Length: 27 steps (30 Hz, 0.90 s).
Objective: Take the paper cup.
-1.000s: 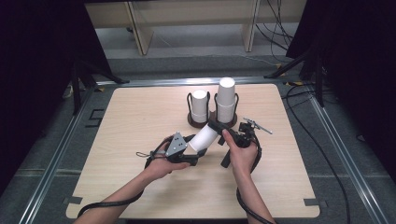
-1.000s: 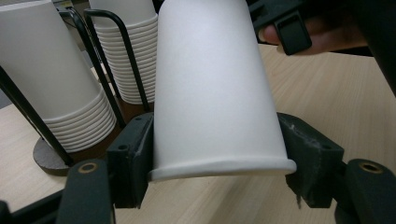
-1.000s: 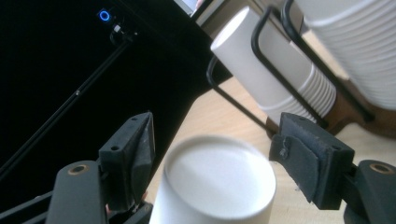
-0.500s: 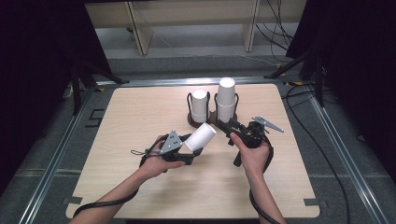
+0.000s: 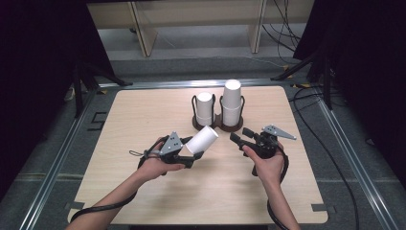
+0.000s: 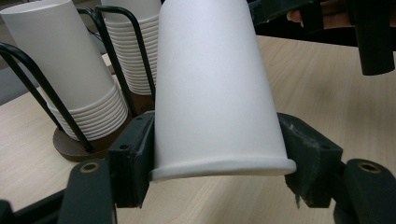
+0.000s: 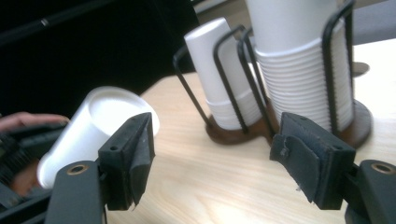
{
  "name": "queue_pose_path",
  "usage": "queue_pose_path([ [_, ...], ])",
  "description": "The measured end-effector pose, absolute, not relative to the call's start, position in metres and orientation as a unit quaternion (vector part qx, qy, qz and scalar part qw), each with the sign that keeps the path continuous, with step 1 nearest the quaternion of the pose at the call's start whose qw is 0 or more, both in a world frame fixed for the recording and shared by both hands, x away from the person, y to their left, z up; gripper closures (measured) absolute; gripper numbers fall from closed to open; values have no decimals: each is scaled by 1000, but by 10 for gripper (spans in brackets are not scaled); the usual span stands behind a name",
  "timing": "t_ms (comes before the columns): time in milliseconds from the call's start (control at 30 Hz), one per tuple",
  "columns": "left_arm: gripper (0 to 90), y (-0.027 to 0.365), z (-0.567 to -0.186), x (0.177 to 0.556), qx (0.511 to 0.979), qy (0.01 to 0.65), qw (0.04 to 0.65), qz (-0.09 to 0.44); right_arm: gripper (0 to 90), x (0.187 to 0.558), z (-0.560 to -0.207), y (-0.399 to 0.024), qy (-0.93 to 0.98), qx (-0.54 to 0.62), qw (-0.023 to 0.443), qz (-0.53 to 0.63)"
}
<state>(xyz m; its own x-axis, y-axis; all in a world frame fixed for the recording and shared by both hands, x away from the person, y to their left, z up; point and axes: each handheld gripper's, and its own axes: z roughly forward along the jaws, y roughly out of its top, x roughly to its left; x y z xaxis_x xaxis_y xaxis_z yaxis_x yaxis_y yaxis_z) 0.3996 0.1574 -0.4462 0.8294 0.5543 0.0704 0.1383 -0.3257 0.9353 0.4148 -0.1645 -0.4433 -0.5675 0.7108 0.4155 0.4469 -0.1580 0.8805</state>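
Above the middle of the tabletop, the left hand-held gripper is clamped on a white paper cup near its rim, base tilted toward the cup rack. The right hand-held gripper stands apart, empty, its jaws having just narrowed. I'd judge a handover or restacking comes next, needing careful alignment.

Two white cup stacks in a wire holder on the wooden table

We seem to face a lab recording bay: black curtains, a metal floor frame, loose cables, one bare wooden table.
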Motion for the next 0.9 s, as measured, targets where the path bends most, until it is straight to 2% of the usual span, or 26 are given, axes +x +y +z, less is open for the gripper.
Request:
queue_pose_path([
  [233, 329, 161, -441, 405, 799, 219, 527, 188, 271, 411, -451, -168, 661, 444, 128, 592],
  [333, 328, 163, -439, 409, 807, 213, 520, 183, 271, 409, -453, -168, 665, 452, 110, 584],
  [500, 325, 165, -438, 412, 814, 207, 513, 178, 277, 409, -457, -171, 678, 435, 125, 579],
  [833, 325, 171, -435, 411, 817, 206, 506, 182, 282, 404, -454, -172, 670, 442, 114, 586],
  [900, 325, 173, -434, 411, 818, 209, 504, 181, 283, 406, -455, -172, 669, 440, 124, 586],
])
